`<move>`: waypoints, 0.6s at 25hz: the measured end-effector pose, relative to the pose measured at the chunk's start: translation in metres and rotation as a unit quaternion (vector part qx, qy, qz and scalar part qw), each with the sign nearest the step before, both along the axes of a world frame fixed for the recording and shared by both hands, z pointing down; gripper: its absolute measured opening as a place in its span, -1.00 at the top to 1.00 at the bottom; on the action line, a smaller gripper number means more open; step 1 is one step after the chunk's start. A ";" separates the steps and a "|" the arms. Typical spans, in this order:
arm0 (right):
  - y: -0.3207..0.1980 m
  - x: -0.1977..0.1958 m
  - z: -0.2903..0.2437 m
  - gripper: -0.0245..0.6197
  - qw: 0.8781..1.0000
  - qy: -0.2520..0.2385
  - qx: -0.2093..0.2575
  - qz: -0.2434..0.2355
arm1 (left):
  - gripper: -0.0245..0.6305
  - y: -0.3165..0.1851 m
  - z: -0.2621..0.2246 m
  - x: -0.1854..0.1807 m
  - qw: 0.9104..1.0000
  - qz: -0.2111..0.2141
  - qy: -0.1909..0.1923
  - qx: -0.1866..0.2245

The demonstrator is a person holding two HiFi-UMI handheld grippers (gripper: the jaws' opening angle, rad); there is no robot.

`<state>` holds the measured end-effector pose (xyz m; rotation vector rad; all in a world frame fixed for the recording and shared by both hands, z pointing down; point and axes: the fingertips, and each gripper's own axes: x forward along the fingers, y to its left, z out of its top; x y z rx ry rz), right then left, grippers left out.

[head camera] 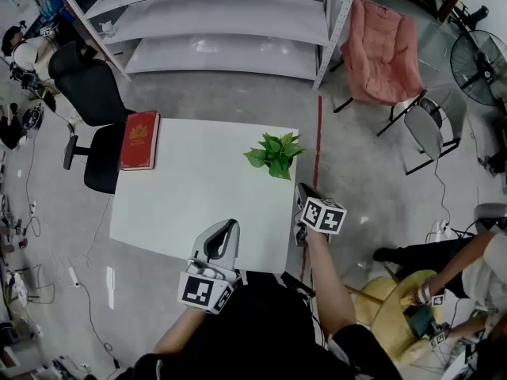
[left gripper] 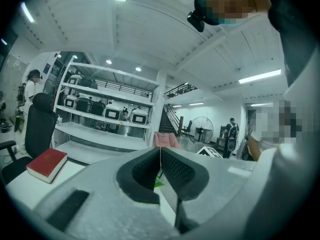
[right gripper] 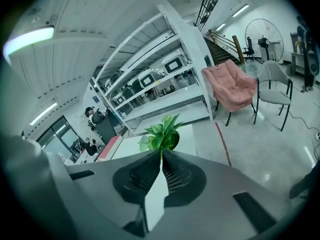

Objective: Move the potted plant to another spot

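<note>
A small potted plant (head camera: 274, 153) with green leaves stands near the far right corner of the white table (head camera: 190, 204). In the right gripper view the plant (right gripper: 161, 134) rises just beyond the jaw tips. My right gripper (head camera: 302, 191) hangs at the table's right edge, a short way in front of the plant, shut with nothing in it (right gripper: 161, 154). Over the table's near edge sits my left gripper (head camera: 230, 226), also shut and empty (left gripper: 160, 151). Part of the plant shows as a green patch below its closed jaws.
A red book (head camera: 140, 139) lies at the table's far left corner, also visible as the book (left gripper: 46, 164). A black office chair (head camera: 93, 125) stands left of the table. Metal shelving (head camera: 230, 22) lines the back. A pink chair (head camera: 379, 50), a grey chair (head camera: 428, 129) and a fan (head camera: 479, 66) stand right.
</note>
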<state>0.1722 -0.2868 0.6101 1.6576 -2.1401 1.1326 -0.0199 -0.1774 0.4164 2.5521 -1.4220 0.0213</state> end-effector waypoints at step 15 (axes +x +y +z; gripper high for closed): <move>0.069 -0.044 -0.055 0.89 0.997 0.025 0.066 -0.006 | 0.86 0.014 0.002 -0.023 0.999 0.036 0.018 0.000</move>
